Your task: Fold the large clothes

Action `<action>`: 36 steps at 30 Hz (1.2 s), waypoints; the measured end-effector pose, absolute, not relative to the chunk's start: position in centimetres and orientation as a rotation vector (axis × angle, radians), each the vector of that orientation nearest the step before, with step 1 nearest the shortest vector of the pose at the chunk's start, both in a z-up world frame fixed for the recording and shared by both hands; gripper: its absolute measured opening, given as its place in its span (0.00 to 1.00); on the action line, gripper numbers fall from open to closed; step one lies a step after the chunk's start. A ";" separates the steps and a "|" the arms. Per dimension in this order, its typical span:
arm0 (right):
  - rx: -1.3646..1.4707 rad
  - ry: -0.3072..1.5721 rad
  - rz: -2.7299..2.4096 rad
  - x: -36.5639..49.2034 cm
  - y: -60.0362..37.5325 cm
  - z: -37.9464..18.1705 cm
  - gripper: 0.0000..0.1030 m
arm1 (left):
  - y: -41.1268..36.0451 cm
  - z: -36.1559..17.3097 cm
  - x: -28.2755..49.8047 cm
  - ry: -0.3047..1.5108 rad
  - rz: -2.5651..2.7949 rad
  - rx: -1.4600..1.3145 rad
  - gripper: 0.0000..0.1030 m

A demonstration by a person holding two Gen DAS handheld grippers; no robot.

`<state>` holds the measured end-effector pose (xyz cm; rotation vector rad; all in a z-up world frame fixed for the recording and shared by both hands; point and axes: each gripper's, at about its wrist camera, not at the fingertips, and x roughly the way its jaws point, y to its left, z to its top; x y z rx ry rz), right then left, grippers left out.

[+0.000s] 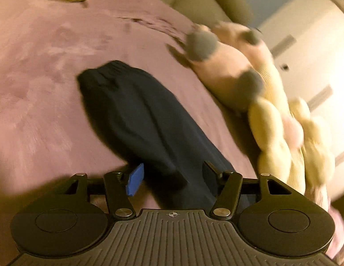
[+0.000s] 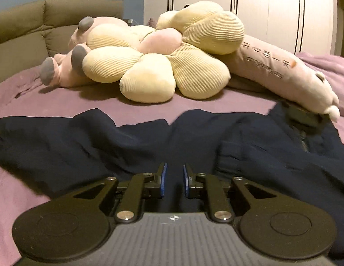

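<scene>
The dark navy garment [image 2: 149, 146] lies spread across the purple bed cover [image 2: 194, 102], with its upper edge rumpled into folds. In the left wrist view the same garment [image 1: 138, 115] runs as a long strip from its gathered waistband end down to the gripper. The left gripper [image 1: 174, 175] has its jaws standing well apart over the near end of the strip; cloth lies between the fingers, but the blue pad [image 1: 134, 179] does not press on it, so nothing is clamped. The right gripper [image 2: 173, 181] sits low over the garment with its jaws nearly together, a narrow gap between the blue pads [image 2: 163, 180]; dark cloth shows in the gap, but whether it is pinched cannot be determined. Beyond the garment, a cream flower-shaped cushion [image 2: 154, 66] rests against a pink plush toy [image 2: 67, 66] and a long pink bolster pillow [image 2: 283, 75]. An olive padded headboard [image 2: 27, 28] and white wardrobe doors [image 2: 271, 11] stand behind the bed.
</scene>
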<state>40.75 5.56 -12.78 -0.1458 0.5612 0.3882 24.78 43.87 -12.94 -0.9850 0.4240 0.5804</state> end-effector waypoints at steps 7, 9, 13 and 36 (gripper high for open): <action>-0.174 0.625 0.372 42.2 7.7 -16.0 0.15 | 47.5 -15.8 24.5 0.365 0.563 -1.166 0.13; -0.193 0.621 0.369 42.0 7.9 -15.9 0.15 | 47.2 -15.3 24.2 0.360 0.552 -1.142 0.10; -0.196 0.603 0.346 41.5 8.0 -15.3 0.15 | 46.7 -13.3 23.6 0.328 0.512 -1.070 0.08; 0.402 0.677 0.315 36.8 -11.9 -12.3 0.11 | 9.7 -11.0 37.9 0.731 -0.127 -0.352 0.56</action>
